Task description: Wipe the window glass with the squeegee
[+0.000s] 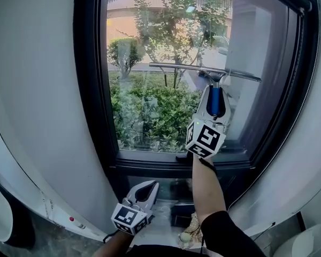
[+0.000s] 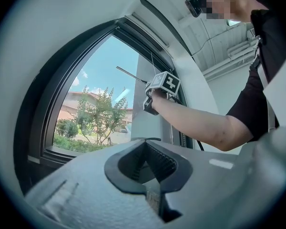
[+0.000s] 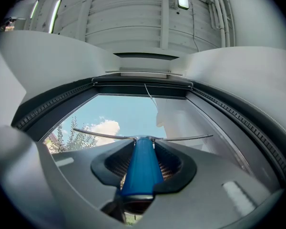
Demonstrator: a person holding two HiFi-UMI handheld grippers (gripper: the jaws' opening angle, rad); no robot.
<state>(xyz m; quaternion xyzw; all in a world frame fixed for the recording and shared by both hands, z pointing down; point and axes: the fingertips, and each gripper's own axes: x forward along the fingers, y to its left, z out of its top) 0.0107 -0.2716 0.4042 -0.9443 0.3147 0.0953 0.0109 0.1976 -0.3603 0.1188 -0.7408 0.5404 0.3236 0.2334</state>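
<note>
Squeegee up at the window glass, held by the right gripper.
The right gripper's two jaws are closed tight on the squeegee's blue handle, one jaw on each side. The handle points up to 12 o'clock, and the long thin blade runs across its top, from 9 o'clock to 3 o'clock, dipping a little on the right. In the head view the squeegee sits at about 1 o'clock, high on the pane; I cannot tell if the blade touches the glass. A bare arm reaches up behind this gripper. The left gripper hangs low at 7 o'clock, under the sill, its jaws pressed together with nothing between them. A black frame goes around the glass. Green bushes and a tree show outside.
</note>
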